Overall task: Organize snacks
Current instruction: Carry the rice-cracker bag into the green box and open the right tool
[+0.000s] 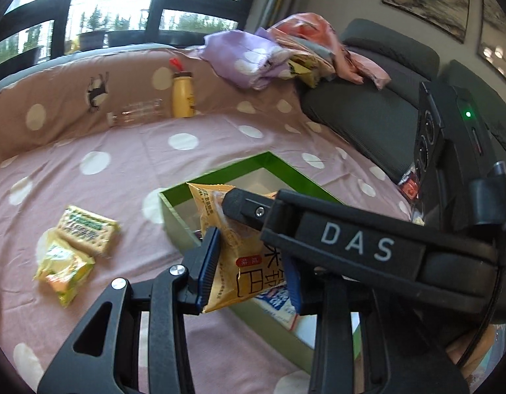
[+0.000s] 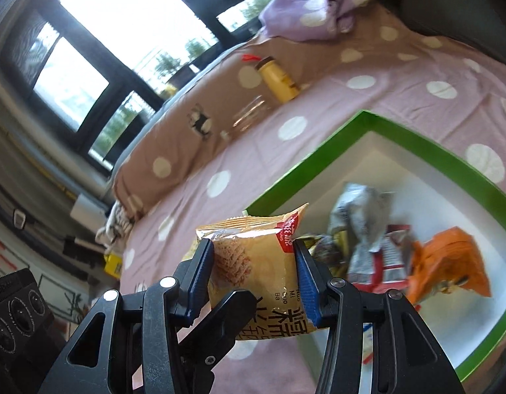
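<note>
Both hand-held grippers, left (image 1: 249, 262) and right (image 2: 253, 274), are clamped on tan snack packets (image 1: 235, 249) (image 2: 253, 262) carried above the green box (image 2: 322, 151) on the bed; release inside is judged next.

Black gripper (image 1: 249, 262), blue-padded jaws

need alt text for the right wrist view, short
The right tongs are shut on a tan, crinkled plastic snack packet, held near the corner of a green-rimmed white cardboard box. The box holds silver, red and orange snack bags and sits on a pink polka-dot bedsheet.
</note>
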The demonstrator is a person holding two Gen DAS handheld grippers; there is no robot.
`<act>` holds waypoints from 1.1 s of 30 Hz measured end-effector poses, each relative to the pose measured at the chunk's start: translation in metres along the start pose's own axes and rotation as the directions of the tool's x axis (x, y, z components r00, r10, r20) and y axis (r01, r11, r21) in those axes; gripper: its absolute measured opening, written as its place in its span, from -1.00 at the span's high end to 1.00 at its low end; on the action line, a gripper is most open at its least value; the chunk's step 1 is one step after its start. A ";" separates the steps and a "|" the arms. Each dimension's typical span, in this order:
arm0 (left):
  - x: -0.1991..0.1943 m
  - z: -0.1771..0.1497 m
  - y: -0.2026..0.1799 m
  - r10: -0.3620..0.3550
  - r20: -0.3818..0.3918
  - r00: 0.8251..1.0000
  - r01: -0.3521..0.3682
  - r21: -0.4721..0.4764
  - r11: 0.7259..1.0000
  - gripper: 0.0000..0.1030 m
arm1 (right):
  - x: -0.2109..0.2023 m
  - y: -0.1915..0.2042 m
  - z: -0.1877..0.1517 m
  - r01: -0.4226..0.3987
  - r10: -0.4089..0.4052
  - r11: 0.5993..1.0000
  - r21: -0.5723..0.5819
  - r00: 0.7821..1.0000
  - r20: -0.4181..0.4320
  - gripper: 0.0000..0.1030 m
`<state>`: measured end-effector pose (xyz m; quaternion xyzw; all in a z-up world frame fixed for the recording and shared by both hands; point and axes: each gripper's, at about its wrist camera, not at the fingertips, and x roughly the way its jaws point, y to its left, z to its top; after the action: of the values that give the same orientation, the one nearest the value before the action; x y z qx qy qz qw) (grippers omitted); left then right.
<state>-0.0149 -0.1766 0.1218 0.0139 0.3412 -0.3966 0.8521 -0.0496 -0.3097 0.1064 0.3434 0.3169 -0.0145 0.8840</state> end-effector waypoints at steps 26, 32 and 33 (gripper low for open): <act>0.092 0.001 -0.027 -0.094 -0.246 0.965 0.086 -0.044 0.995 0.30 | 0.009 -0.094 0.011 0.180 -0.162 0.950 0.255 0.983 -0.091 0.00; 0.099 0.000 -0.025 -0.071 -0.248 0.966 0.060 -0.050 0.997 0.28 | 0.012 -0.093 0.014 0.205 -0.187 0.946 0.252 0.978 -0.090 0.00; 0.098 -0.001 -0.026 -0.066 -0.244 0.968 0.056 -0.047 0.997 0.26 | 0.012 -0.092 0.014 0.207 -0.190 0.946 0.250 0.978 -0.089 0.00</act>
<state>0.0116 -0.2596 0.0694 0.0354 0.4520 -0.4108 0.7910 -0.0545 -0.3864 0.0521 0.4219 0.3735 -0.1336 0.8153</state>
